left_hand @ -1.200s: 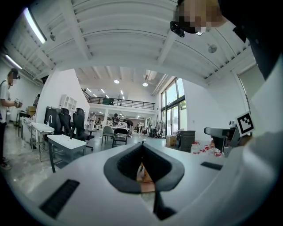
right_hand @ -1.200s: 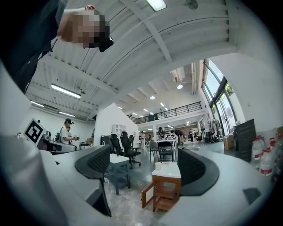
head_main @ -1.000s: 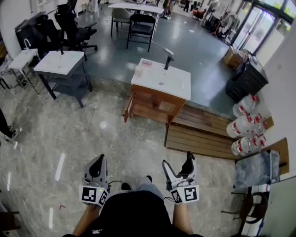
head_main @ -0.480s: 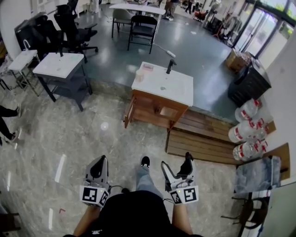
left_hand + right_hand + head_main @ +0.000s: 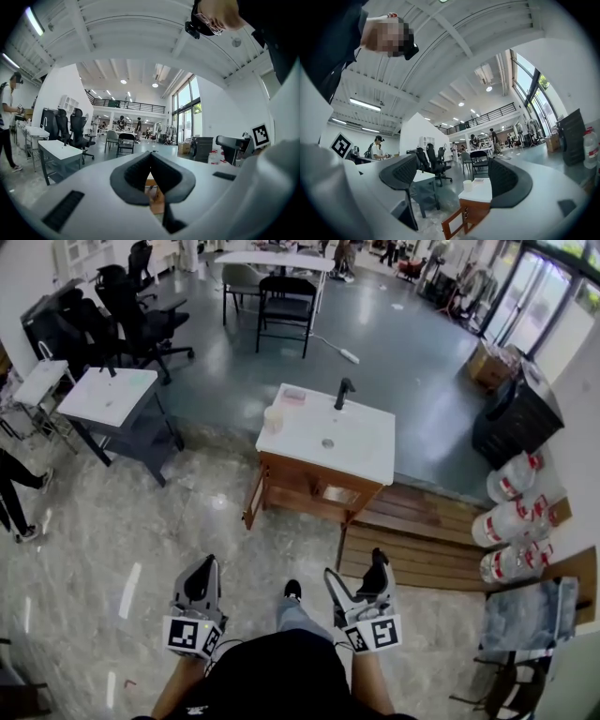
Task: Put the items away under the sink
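Left gripper point(image 5: 202, 566) closed, right gripper point(image 5: 357, 570) wide apart (both empty).

items point(image 5: 273, 418) on the sink top point(image 5: 361, 442) — too small to name; cabinet point(image 5: 305, 486) interior hidden.

White sink point(image 5: 361, 442) on wooden cabinet point(image 5: 309, 486), door point(image 5: 251, 500) ajar; cup point(image 5: 273, 418) upright at its left edge.
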`<state>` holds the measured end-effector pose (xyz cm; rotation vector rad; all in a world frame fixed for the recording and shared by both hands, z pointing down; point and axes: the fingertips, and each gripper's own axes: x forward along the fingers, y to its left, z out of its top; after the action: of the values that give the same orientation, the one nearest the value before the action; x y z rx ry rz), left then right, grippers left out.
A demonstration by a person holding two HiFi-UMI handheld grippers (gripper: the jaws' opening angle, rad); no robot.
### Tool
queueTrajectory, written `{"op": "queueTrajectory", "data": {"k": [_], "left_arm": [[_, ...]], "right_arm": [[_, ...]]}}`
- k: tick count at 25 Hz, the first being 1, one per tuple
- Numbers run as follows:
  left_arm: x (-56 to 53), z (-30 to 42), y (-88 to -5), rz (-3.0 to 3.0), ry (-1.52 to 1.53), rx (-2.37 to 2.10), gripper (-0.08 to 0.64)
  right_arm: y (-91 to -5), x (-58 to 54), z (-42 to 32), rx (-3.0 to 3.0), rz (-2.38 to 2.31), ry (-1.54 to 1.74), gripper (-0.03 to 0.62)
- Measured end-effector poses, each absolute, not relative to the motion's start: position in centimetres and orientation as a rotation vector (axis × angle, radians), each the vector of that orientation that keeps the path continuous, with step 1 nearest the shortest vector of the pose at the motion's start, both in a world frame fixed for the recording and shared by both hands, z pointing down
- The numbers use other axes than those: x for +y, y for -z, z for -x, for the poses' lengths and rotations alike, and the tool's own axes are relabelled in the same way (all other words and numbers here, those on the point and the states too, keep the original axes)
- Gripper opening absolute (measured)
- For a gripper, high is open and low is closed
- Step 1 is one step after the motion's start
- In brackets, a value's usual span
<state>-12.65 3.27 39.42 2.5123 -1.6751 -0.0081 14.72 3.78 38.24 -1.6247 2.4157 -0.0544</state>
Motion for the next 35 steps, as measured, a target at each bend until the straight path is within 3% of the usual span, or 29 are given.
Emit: {"op": "queueTrajectory", "data": {"k": [13, 35], "left_arm": [[-11.0, 9.5, -39.1, -2.293, 0.047, -1.848, 0.006], [-28.2, 13.2, -53.1, -2.365, -0.043, -1.707, 0.005]], "right_arm": [[-38.0, -12.9, -18.5, 2.496, 1.459, 0.106, 0.463], [-55.3, -30.0, -8.7, 2.633, 1.677, 0.258, 0.451]]}}
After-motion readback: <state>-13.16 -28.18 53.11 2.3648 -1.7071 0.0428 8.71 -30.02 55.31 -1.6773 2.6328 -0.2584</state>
